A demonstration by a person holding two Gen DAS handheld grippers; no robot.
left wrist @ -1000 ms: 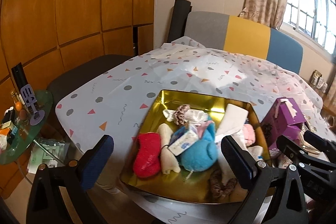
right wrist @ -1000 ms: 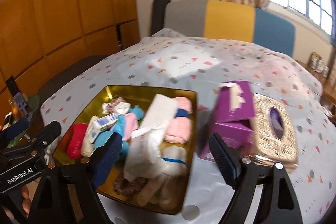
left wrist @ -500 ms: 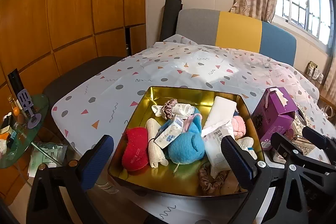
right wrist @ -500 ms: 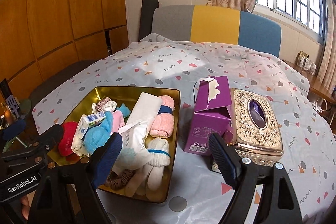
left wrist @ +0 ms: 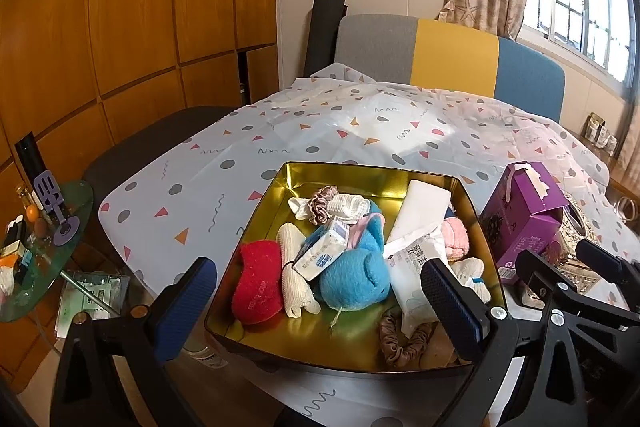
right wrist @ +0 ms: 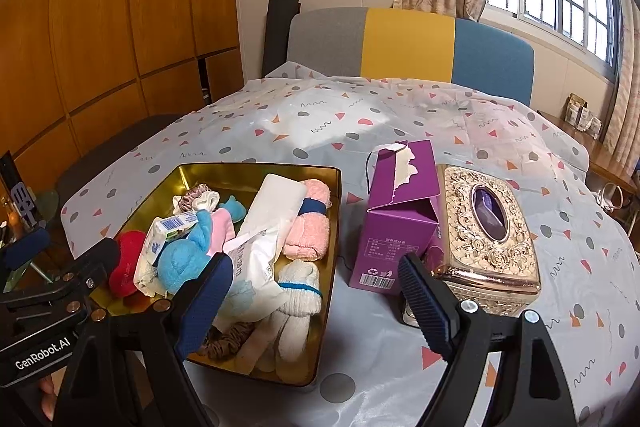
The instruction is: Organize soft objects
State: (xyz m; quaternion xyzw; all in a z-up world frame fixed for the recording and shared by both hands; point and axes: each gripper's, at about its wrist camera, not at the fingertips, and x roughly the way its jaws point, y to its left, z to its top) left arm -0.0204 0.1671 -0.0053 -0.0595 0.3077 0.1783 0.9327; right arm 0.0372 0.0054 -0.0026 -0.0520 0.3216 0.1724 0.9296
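Both tools, the left tool [left wrist: 320,303] and the right tool [right wrist: 316,291], hang wide open holding nothing, while the soft things [right wrist: 304,231] sit piled in the gold tray [right wrist: 334,227] on the table [right wrist: 400,123], either sorted already or waiting.

Left wrist view: gold tissue box [left wrist: 576,227] mostly hidden behind the purple carton [left wrist: 520,219] and the right gripper [left wrist: 576,279], beyond the right finger; brown scrunchie [left wrist: 400,339] partly covered by that finger. Right wrist view: red sock [right wrist: 128,263] half behind the left gripper [right wrist: 60,267], left of the left finger; carton print too small to read; small items on the far sill [right wrist: 580,115] too small to tell
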